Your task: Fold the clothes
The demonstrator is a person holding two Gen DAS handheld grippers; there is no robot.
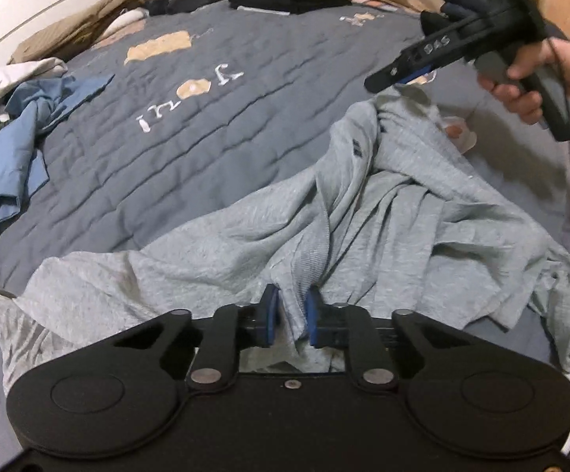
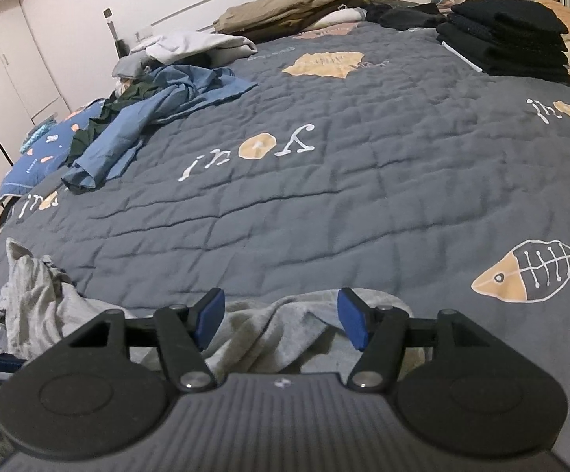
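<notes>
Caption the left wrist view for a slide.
Left gripper pinches a fold of the crumpled grey cotton shirt on the quilted grey bedspread.

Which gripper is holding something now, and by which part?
The left gripper pinches a raised fold of the grey garment at its near edge. The right gripper is open and holds nothing.

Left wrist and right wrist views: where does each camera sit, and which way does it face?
Left wrist: on the left hand-held gripper, facing down at the grey garment between its fingers; the right hand shows.
Right wrist: on the right hand-held gripper, open, facing across the quilt.
Shared: garment, quilt, blue shirt, black folded stack.
</notes>
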